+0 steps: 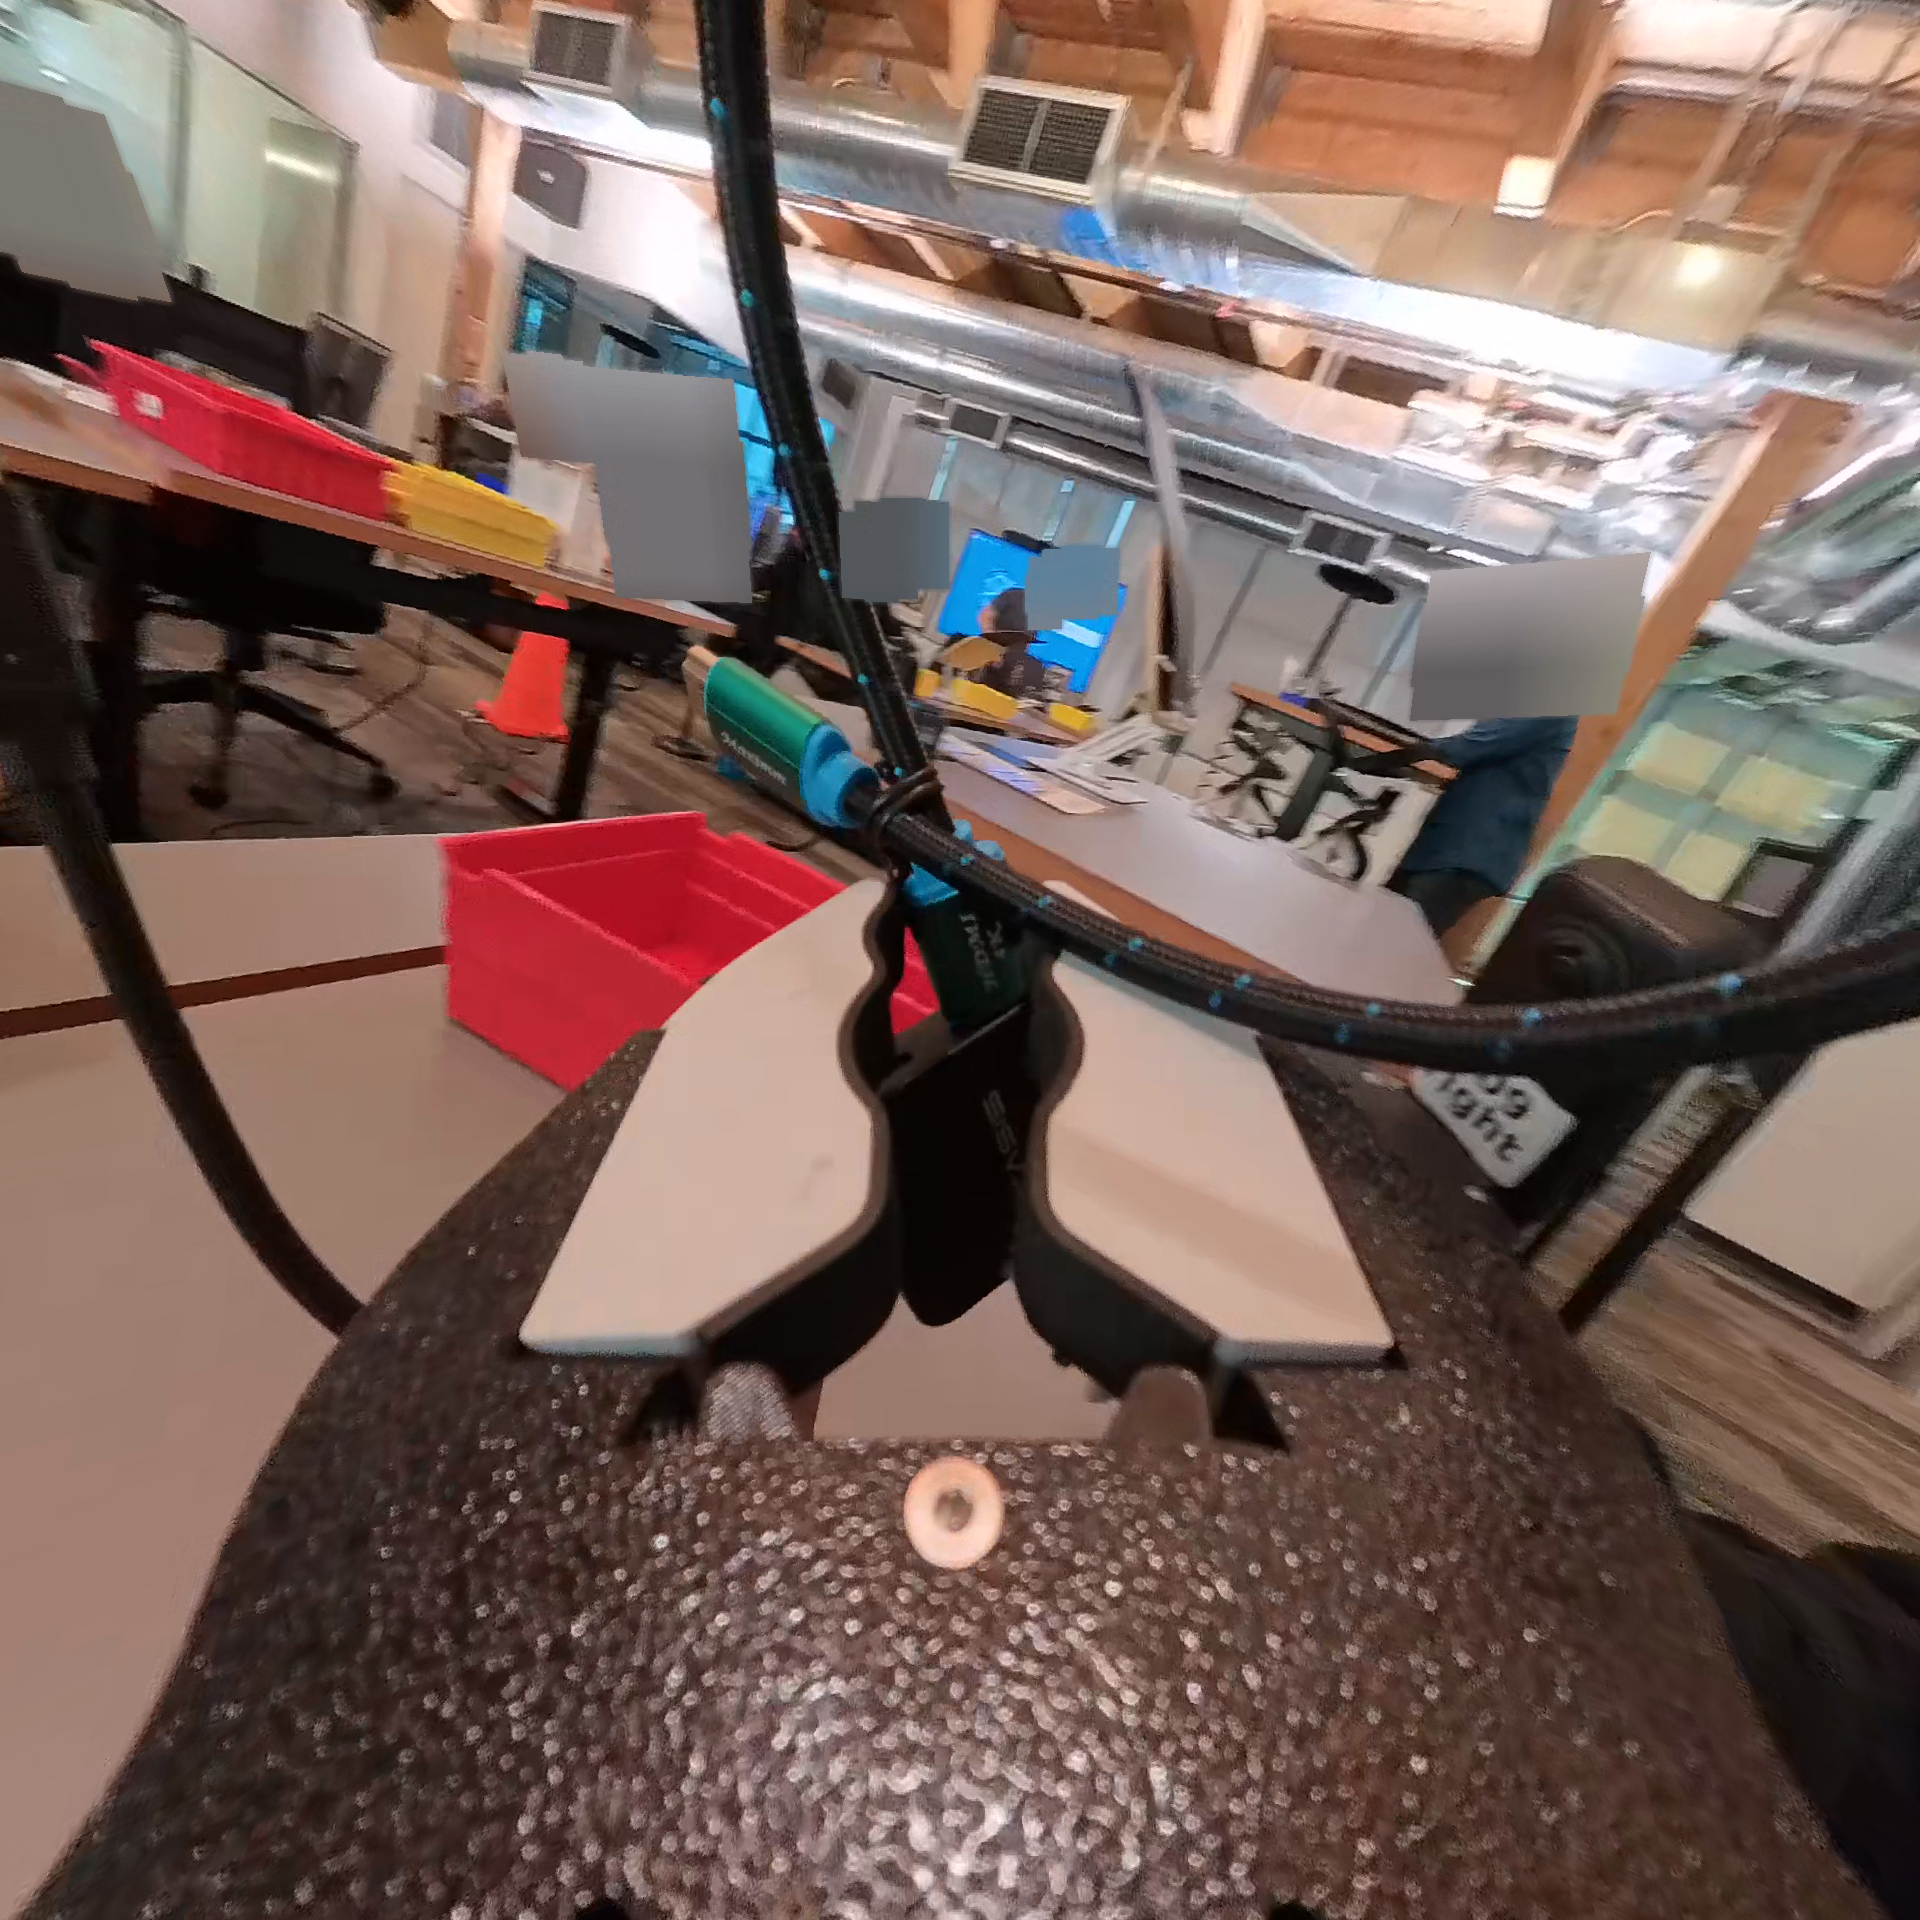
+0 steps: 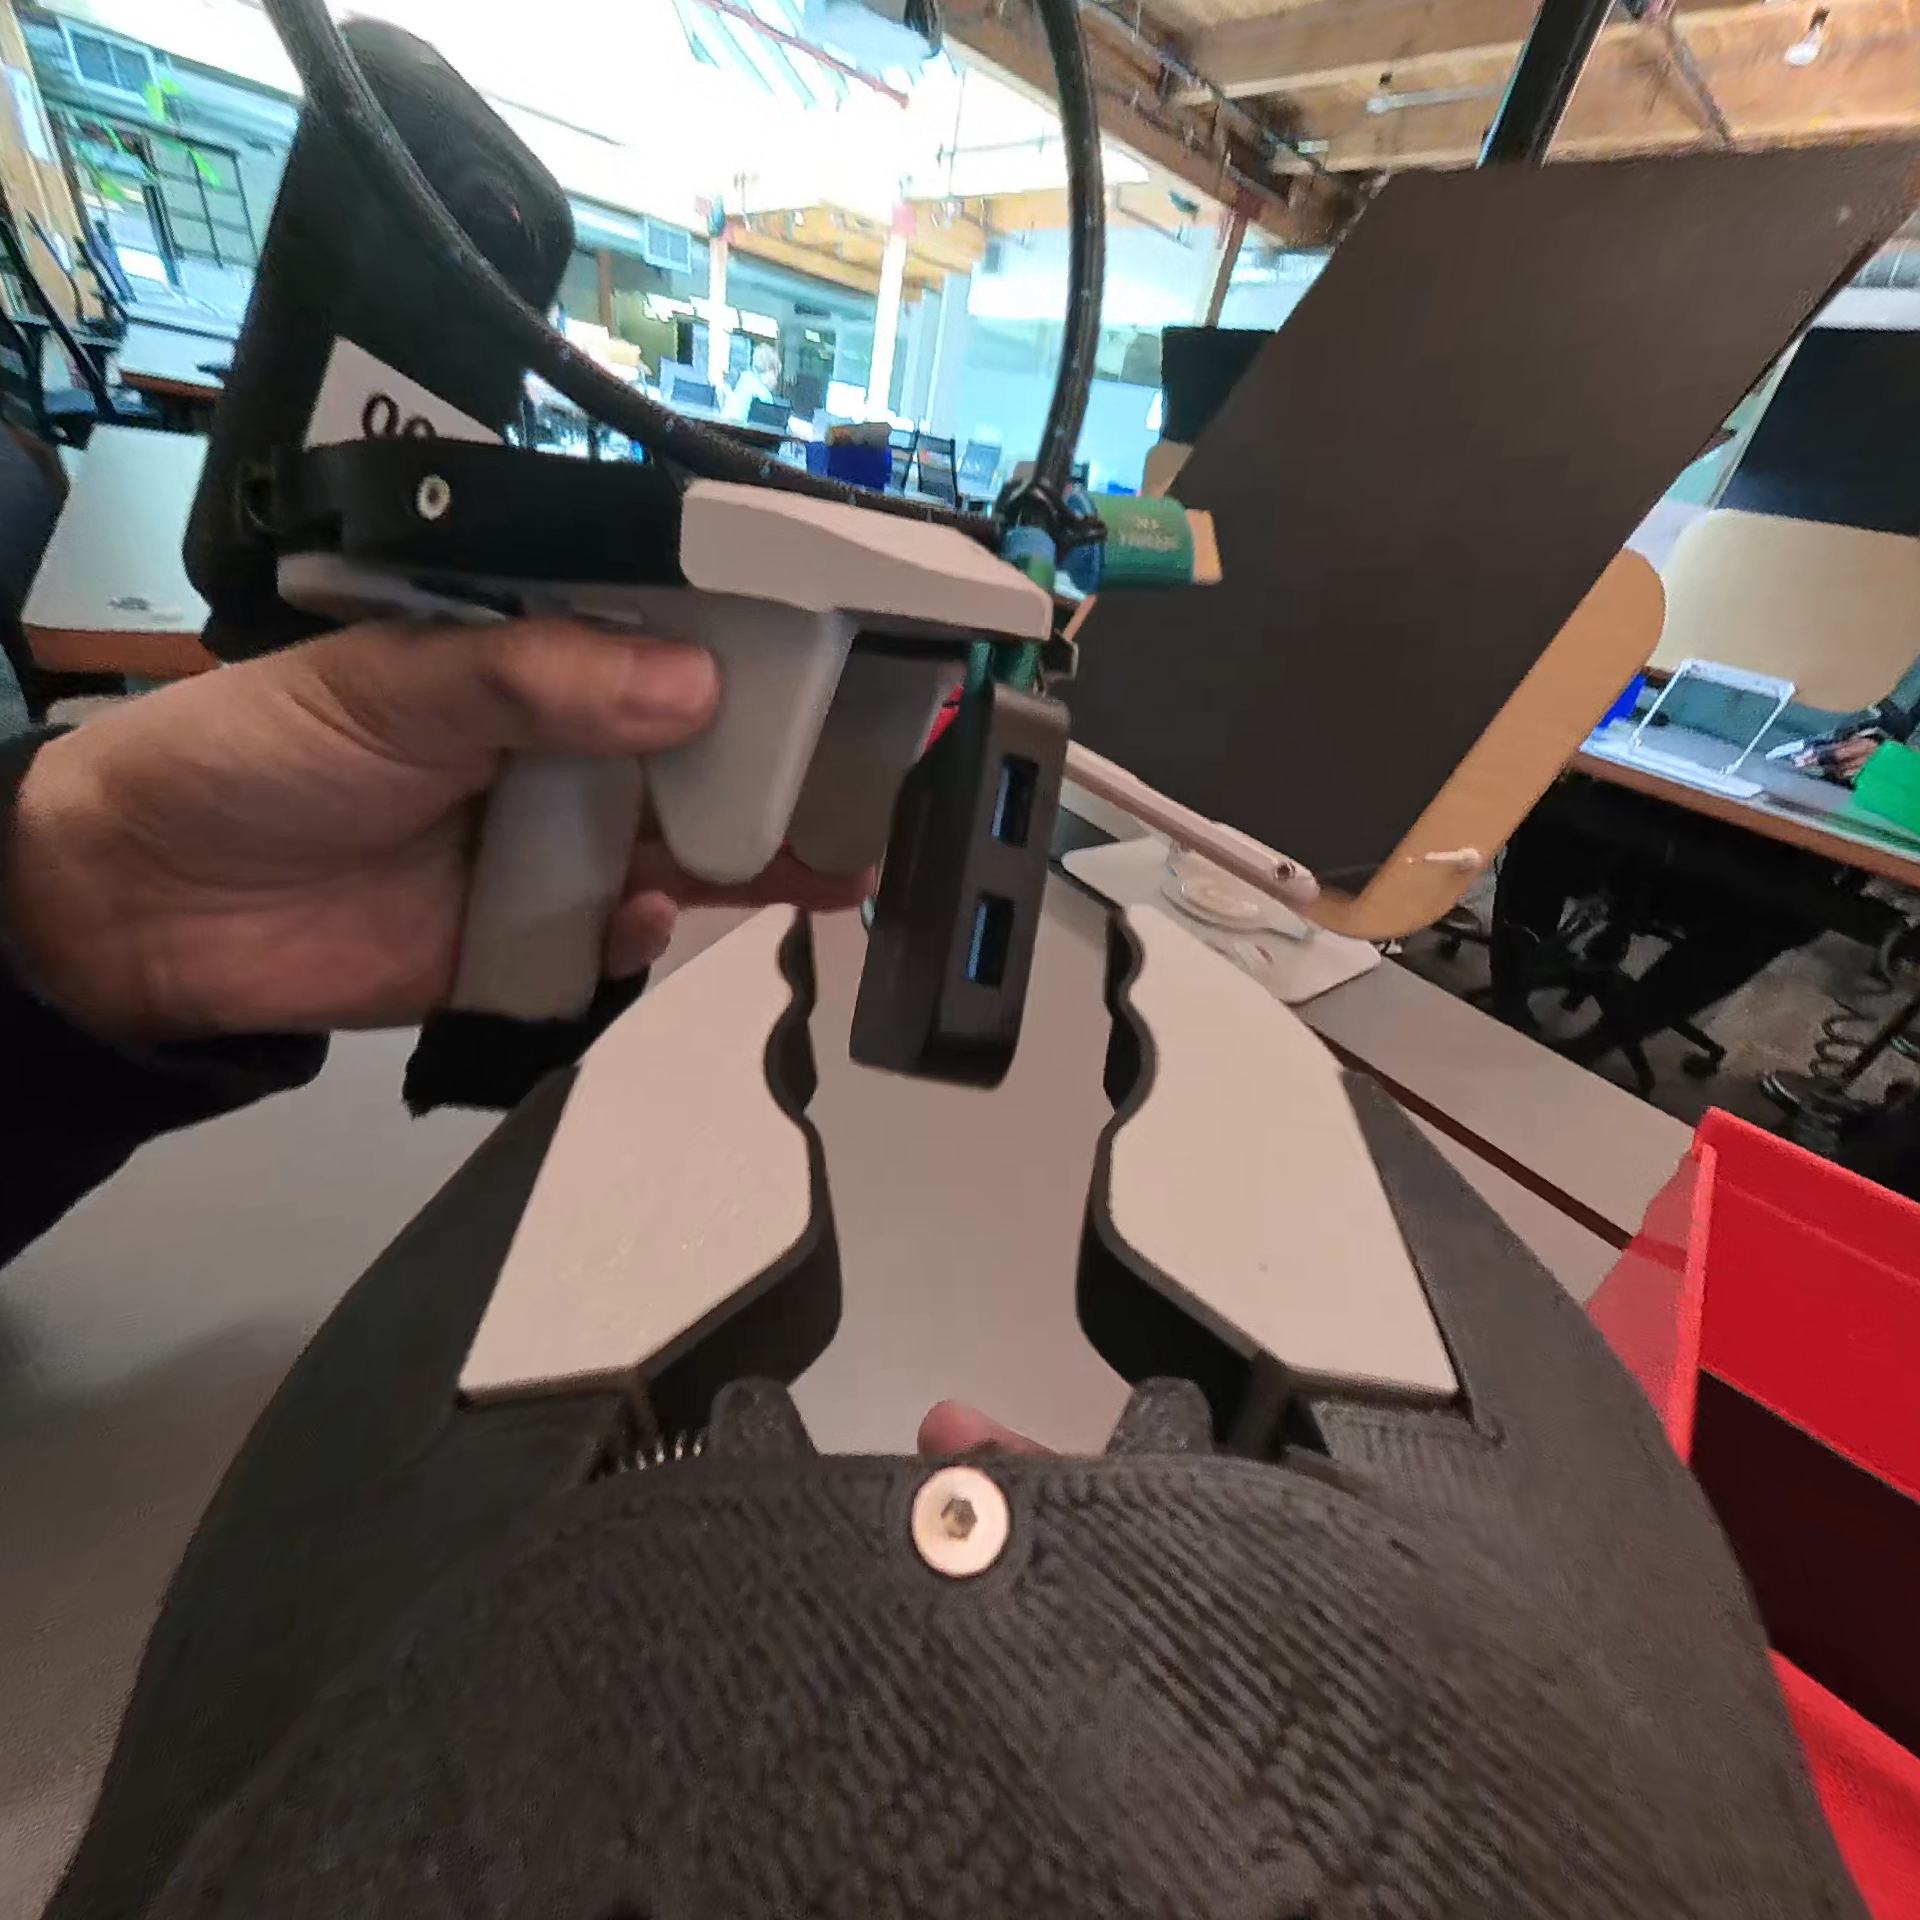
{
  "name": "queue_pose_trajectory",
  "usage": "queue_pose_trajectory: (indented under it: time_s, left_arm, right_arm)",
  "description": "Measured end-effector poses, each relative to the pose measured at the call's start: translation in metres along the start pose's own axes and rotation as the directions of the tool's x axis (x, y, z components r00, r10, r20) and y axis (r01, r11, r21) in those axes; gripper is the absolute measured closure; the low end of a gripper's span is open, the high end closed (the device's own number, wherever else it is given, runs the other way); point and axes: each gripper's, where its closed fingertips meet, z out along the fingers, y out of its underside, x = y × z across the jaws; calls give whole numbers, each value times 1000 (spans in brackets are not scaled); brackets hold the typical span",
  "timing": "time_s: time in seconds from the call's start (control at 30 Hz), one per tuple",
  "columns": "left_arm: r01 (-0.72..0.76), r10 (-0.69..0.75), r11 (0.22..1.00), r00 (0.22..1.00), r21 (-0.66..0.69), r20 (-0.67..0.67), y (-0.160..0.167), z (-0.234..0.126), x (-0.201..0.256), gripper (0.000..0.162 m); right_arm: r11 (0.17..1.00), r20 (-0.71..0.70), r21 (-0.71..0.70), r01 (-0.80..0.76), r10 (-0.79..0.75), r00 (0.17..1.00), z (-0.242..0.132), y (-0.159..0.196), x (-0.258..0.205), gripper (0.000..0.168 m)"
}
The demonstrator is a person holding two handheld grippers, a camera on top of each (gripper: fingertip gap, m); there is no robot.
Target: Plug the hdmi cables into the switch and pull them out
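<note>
My left gripper (image 1: 966, 930) is shut on the black switch (image 1: 956, 1153) and holds it in the air. A green HDMI plug (image 1: 961, 971) sits in the switch's top end. A second green plug with a blue collar (image 1: 764, 732) hangs loose to the upper left, on the black braided cable (image 1: 1247, 992). In the right wrist view, a hand (image 2: 312, 810) holds the left gripper (image 2: 997, 613), and the switch (image 2: 961, 883) hangs from it with two blue ports facing me. My right gripper (image 2: 961, 987) is open and empty. Its jaws stand either side of the switch's lower end without touching it.
A red bin (image 1: 623, 935) stands on the grey table (image 1: 208, 1143); it also shows at the right edge of the right wrist view (image 2: 1818, 1299). A dark tilted screen on a white stand (image 2: 1455, 520) is behind the switch. Cable loops hang overhead.
</note>
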Motion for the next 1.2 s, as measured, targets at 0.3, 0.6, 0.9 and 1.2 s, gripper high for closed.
queue_pose_trajectory:
  time_s: [0.3,0.6,0.9,1.2]
  left_arm:
    - [-80,75,996,991,-40,-114,-3,-9,37,139]
    - [-199,193,977,978,-71,-76,13,-21,38,108]
    - [-62,60,998,994,-21,-87,16,-21,31,130]
    - [34,-34,999,994,-4,-108,47,-15,37,120]
  right_arm:
    - [963,-166,66,260,-246,955,-17,-29,7,155]
    - [957,-11,289,-14,18,1000,-33,-48,10,155]
    - [590,433,479,-650,485,760,-44,-54,23,155]
    - [401,559,497,-770,530,637,-54,-52,35,155]
